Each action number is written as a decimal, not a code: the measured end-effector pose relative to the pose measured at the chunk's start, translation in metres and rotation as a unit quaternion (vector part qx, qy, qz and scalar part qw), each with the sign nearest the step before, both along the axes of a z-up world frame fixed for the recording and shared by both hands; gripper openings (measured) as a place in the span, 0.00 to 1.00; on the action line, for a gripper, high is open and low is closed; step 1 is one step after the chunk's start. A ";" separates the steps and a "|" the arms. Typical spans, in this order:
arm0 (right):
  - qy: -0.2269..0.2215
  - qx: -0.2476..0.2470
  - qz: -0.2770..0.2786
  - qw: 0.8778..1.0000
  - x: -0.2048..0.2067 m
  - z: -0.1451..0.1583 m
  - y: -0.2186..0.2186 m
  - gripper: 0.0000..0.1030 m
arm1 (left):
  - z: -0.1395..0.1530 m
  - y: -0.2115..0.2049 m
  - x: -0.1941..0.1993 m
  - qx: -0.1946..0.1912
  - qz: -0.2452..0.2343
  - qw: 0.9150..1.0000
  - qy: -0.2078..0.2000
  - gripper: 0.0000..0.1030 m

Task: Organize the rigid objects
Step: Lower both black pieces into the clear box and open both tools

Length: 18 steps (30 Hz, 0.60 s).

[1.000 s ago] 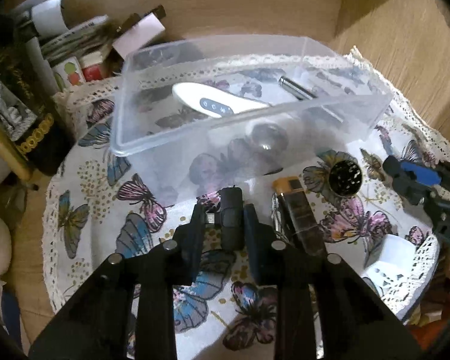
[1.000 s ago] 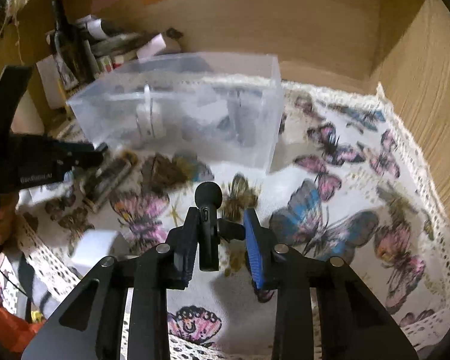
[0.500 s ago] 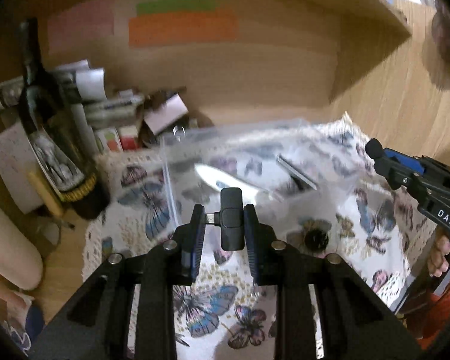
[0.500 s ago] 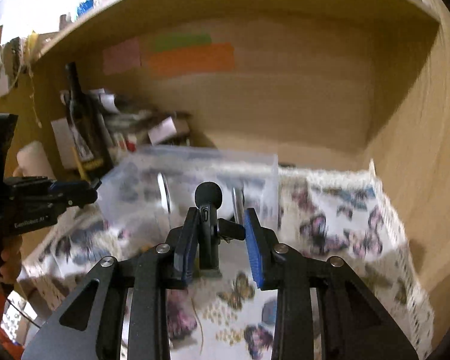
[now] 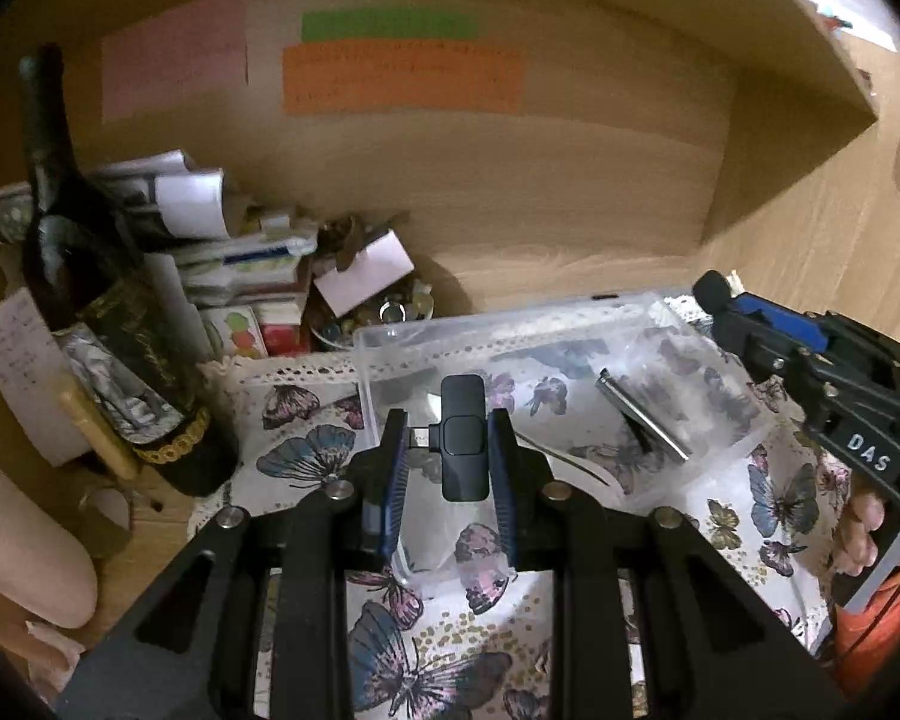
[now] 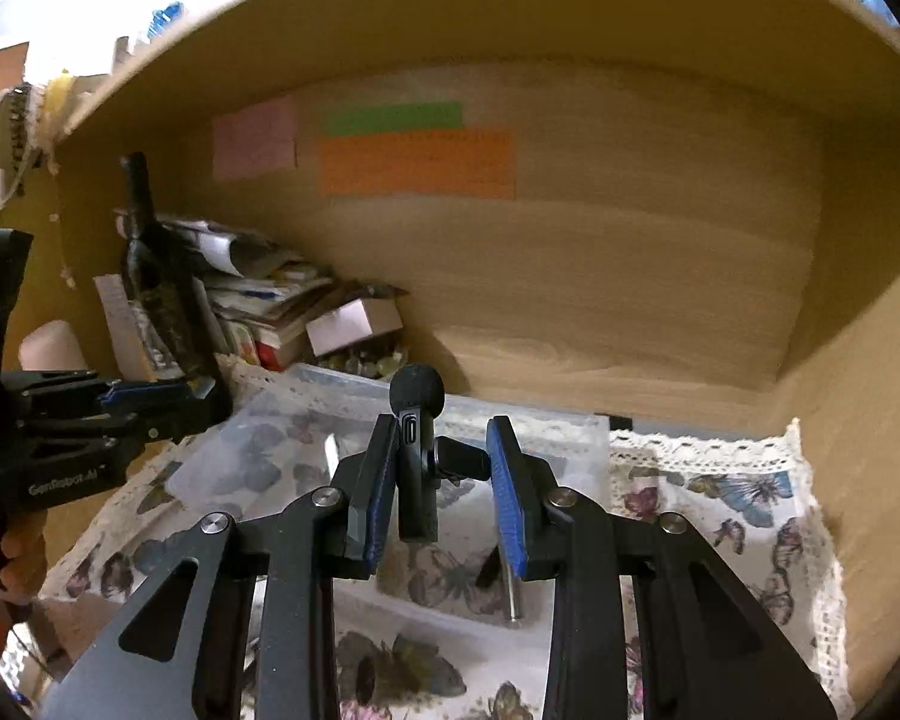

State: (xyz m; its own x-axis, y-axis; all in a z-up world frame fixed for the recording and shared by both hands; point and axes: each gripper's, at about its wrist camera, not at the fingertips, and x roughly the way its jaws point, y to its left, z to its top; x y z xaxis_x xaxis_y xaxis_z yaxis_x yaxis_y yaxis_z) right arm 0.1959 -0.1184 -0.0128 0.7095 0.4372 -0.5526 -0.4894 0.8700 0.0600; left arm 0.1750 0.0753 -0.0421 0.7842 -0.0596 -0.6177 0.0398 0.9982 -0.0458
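From the left wrist camera, a clear plastic box [image 5: 570,384] sits on a butterfly cloth [image 5: 426,654] inside a wooden shelf. In the box lies a silver metal stick [image 5: 642,417]; anything else in it is too blurry to tell. A dark bottle [image 5: 96,300] and a pile of papers [image 5: 234,252] crowd the left side, just beside the box. Above the box there is open room up to the back wall. The left gripper [image 5: 444,450] has its fingers closed tight on a small black plug [image 5: 463,441], which hangs above the near edge of the box. The right gripper [image 5: 726,306] comes in from the right, over the far corner of the box.

From the right wrist camera, the same box [image 6: 570,438] lies under the right gripper [image 6: 444,474], which squeezes a little black microphone [image 6: 417,456] with a fuzzy round top. Its body rests against the left finger and its clip touches the right one. The silver stick [image 6: 510,588] shows below. The cloth's lace edge [image 6: 720,447] runs along the right wall. The left gripper [image 6: 168,396] hovers at the left, over the box's left edge.
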 end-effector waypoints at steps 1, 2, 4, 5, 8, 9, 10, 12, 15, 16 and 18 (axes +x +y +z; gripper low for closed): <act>0.008 -0.002 0.000 1.000 0.005 -0.005 0.002 0.26 | -0.004 0.000 0.006 -0.003 -0.002 1.000 0.008 0.24; 0.019 -0.004 0.001 1.000 0.011 -0.011 0.003 0.26 | -0.006 0.000 0.010 -0.005 -0.004 1.000 0.014 0.24; 0.036 -0.007 0.001 0.999 0.020 -0.021 0.004 0.26 | -0.012 -0.002 0.017 -0.007 -0.006 1.000 0.025 0.24; 0.044 -0.008 0.000 0.999 0.023 -0.026 0.004 0.26 | -0.016 -0.003 0.022 -0.005 -0.007 0.999 0.032 0.24; 0.066 -0.015 -0.005 0.998 0.032 -0.039 0.004 0.26 | -0.025 -0.007 0.031 0.001 -0.010 0.999 0.049 0.24; 0.072 -0.017 -0.006 0.997 0.035 -0.042 0.004 0.26 | -0.030 -0.007 0.035 0.001 -0.012 0.998 0.056 0.24; 0.077 -0.019 -0.007 0.997 0.037 -0.045 0.004 0.26 | -0.034 -0.007 0.037 0.000 -0.013 0.998 0.061 0.24; 0.085 -0.024 -0.009 0.996 0.041 -0.050 0.007 0.26 | -0.039 -0.007 0.040 -0.001 -0.013 0.998 0.066 0.24; 0.094 -0.030 -0.008 0.995 0.044 -0.055 0.010 0.26 | -0.040 -0.010 0.040 0.004 -0.019 0.998 0.064 0.24; 0.098 -0.033 -0.007 0.995 0.046 -0.057 0.012 0.26 | -0.041 -0.011 0.041 0.004 -0.021 0.998 0.065 0.24; 0.105 -0.036 -0.004 0.994 0.047 -0.059 0.014 0.27 | -0.041 -0.013 0.040 0.011 -0.020 0.998 0.064 0.24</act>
